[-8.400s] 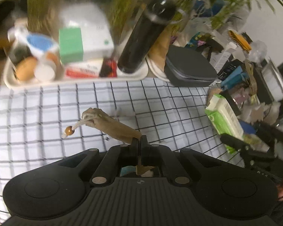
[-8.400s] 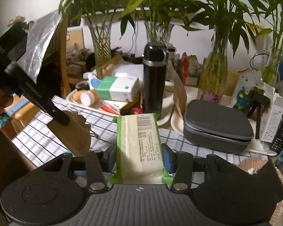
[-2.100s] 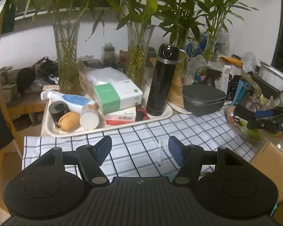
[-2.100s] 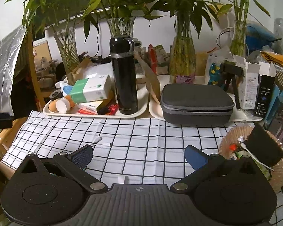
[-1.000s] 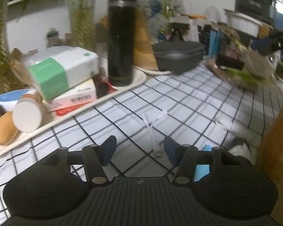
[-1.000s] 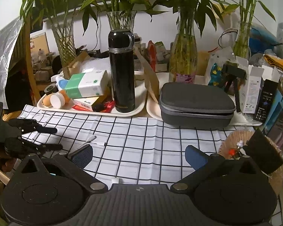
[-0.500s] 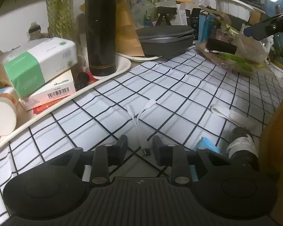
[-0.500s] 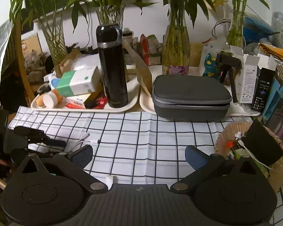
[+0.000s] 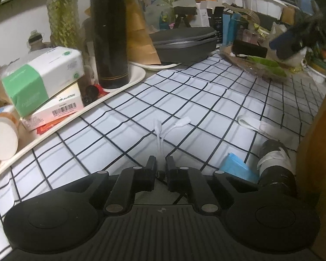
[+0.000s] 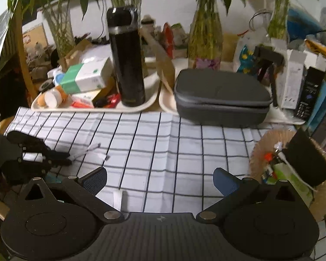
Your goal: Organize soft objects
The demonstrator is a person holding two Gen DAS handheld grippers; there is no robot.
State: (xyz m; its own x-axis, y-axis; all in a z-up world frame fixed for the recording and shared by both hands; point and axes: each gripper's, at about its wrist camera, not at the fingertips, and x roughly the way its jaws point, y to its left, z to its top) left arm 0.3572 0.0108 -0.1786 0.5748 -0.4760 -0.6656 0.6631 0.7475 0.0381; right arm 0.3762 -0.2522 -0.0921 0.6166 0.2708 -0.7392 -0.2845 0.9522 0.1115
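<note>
The left gripper (image 9: 160,164) has just been closing its jaws, and they now stand almost together around the near end of a thin white cable (image 9: 163,133). If the pads already press it, I cannot tell. The cable lies on the checked cloth (image 9: 206,91), its two plugs pointing far. The right gripper (image 10: 159,179) is wide apart and empty above the cloth. Behind, at the far left, a black flask (image 10: 127,61) stands on a tray (image 10: 150,103), and a grey case (image 10: 221,95) is to its right.

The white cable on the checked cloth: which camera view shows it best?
The left wrist view: the white cable lies close and sharp, running between the nearly shut jaws. The right wrist view shows it small and blurred, far left.
</note>
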